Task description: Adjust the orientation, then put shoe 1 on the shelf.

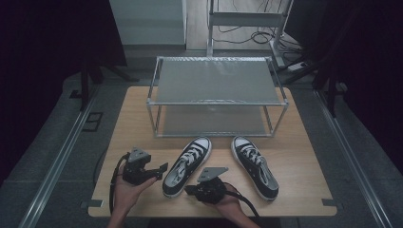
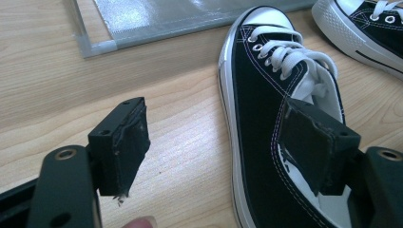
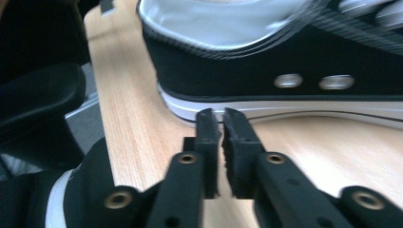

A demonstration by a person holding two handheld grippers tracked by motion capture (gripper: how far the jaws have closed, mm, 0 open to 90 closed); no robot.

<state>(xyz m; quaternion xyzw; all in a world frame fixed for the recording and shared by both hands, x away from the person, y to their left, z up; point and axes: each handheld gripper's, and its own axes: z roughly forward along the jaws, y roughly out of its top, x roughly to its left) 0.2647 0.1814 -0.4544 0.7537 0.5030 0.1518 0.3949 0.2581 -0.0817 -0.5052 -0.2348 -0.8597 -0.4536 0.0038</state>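
From the high view, the left shoe (image 1: 186,166) is lying near the tabletop's (image 1: 304,156) front edge, its long axis running front to back with the toe pointing toward the rack (image 1: 216,97) and tilting slightly right. The right shoe (image 1: 254,166) is sitting beside it, toe leaning left. The left gripper (image 1: 162,170) is hovering just left of the left shoe, the right gripper (image 1: 189,190) at its heel.

In the left gripper view, the jaws are standing released, one pad (image 2: 311,149) over the shoe's opening, nothing pinched.

In the right gripper view, the right gripper (image 3: 220,118) is nearly clenched, empty, its tips pointing at the white sole (image 3: 294,110).
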